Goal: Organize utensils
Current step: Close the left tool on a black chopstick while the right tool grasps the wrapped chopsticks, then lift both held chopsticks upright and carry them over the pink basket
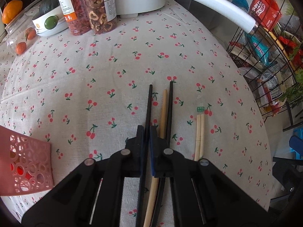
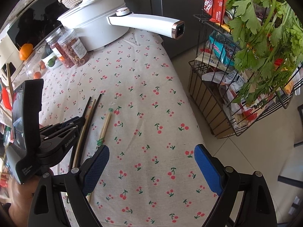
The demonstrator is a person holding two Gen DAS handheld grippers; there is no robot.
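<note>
Several containers ring the cherry-print tablecloth [image 1: 98,71], and the biggest is the black wire rack [image 2: 214,113] standing on the floor off the table's edge, crammed with snack packets [image 2: 223,51] and topped with leafy greens [image 2: 265,34]. Next comes the white electric pot [image 2: 94,24] at the far end of the cloth, lid on, its long handle [image 2: 147,21] reaching out over the table. Beside it stand two clear lidded jars: one [image 1: 98,11] is packed with dried fruit slices, the other [image 1: 73,9] with small red berries. A white bowl [image 1: 48,25] near them carries a dark green squash [image 1: 47,5], and a clear tub [image 1: 20,39] at the cloth's edge holds small orange fruits. Close to my left side sits a pink perforated basket [image 1: 28,160]; I cannot tell what is inside it. My left gripper [image 1: 147,132] has its jaws pressed together on one black chopstick [image 1: 148,106], which points forward, away from me. A second black chopstick [image 1: 170,106] and a wooden chopstick [image 1: 163,111] lie on the cloth just beside it. A joined pair of disposable wooden chopsticks [image 1: 199,136] lies a little further to the right. My right gripper [image 2: 151,167] hangs over bare cloth with its blue pads [image 2: 208,168] spread wide, nothing between them.
</note>
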